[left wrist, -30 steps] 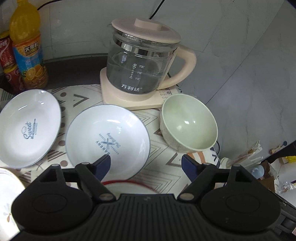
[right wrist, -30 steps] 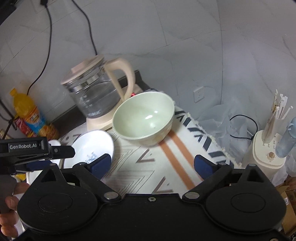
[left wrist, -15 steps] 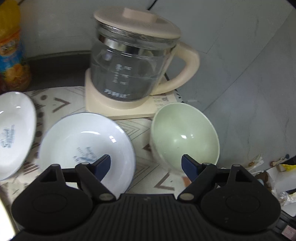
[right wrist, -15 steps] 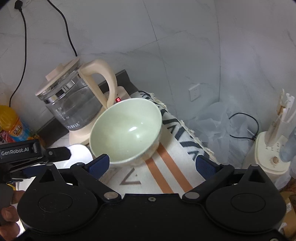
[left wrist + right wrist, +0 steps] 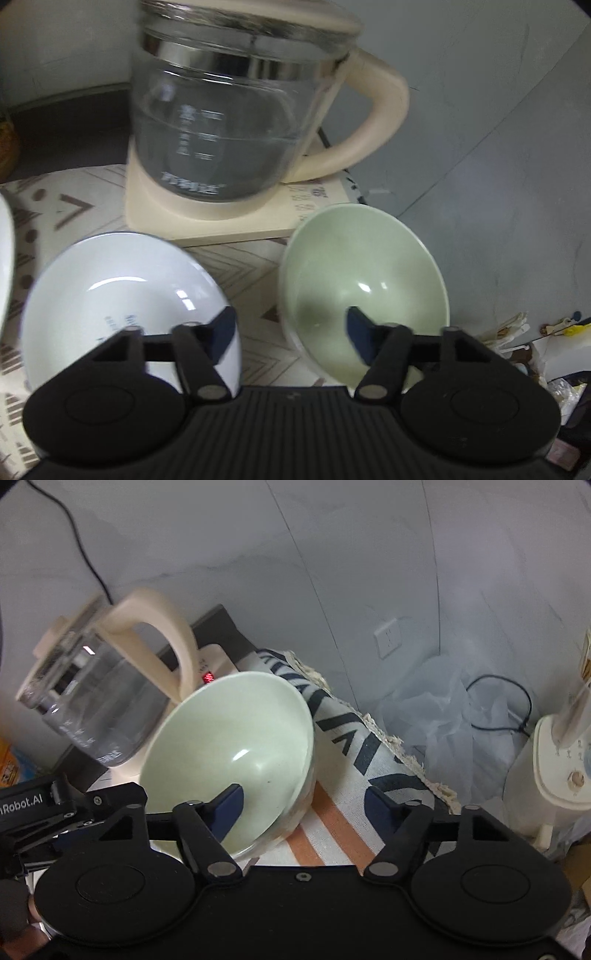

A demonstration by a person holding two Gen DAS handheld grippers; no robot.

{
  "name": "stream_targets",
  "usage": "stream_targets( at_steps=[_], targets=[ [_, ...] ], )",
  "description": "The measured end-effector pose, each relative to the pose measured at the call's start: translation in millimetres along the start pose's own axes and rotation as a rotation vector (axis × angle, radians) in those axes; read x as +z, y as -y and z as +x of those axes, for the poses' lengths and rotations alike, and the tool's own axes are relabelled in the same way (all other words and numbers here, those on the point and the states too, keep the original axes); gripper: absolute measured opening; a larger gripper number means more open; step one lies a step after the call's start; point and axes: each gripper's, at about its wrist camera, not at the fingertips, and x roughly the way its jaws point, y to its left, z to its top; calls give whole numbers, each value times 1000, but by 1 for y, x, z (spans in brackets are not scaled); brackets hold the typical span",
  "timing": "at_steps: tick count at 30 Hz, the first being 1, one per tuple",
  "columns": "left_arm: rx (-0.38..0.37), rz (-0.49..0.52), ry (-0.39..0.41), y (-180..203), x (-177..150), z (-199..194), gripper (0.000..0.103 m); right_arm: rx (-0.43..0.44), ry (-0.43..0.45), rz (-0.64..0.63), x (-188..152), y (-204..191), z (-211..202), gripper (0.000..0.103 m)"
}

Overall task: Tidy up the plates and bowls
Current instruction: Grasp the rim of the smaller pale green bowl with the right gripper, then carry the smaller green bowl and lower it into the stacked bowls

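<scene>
I have both claws bearing down on the same pale green glazed bowl (image 5: 236,753), which sits on the patterned tablecloth (image 5: 354,746) just in front of the glass kettle with the cream handle and base (image 5: 229,125), near the cloth's right-hand edge. My right gripper (image 5: 303,805) has just been closing and now straddles the bowl's near-right rim, one blue pad inside the bowl and the other outside over the cloth; neither pad presses on the wall that I can see, so I count it released, not yet grasping. My left gripper (image 5: 291,334) has also just been closing; its jaws stand apart over the gap between the bowl and the white shallow plate with blue lettering (image 5: 122,302) beside it, its right pad over the bowl's near-left wall, its left pad over the plate's rim, gripping neither. To do this pick well, I judge that one claw should take the bowl and the other should stay clear: the rim is thin, curved and glossy, so I want the wall seated deep between the pads before I squeeze, and the squeeze square to the rim, or the bowl will tip toward the kettle. I also want to lift straight up, since the plate is close by.
</scene>
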Motion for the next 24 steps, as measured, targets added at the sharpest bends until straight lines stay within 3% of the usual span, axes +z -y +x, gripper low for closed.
stream_targets(
  at_steps=[2,4,7,24],
  targets=[
    [-1,5,-9,3,1,7,35,-11,-16,10,1,-1,8,59],
    [25,7,-21,5,0,12,10,-19,-25,20,1,-2,14,45],
    [15,-3,-7,3,0,8,10,7,-48,40,-1,-2,20,25],
    [-17,27,102,4,-10,-80,10,20,56,34,-18,-31,-48,25]
  ],
)
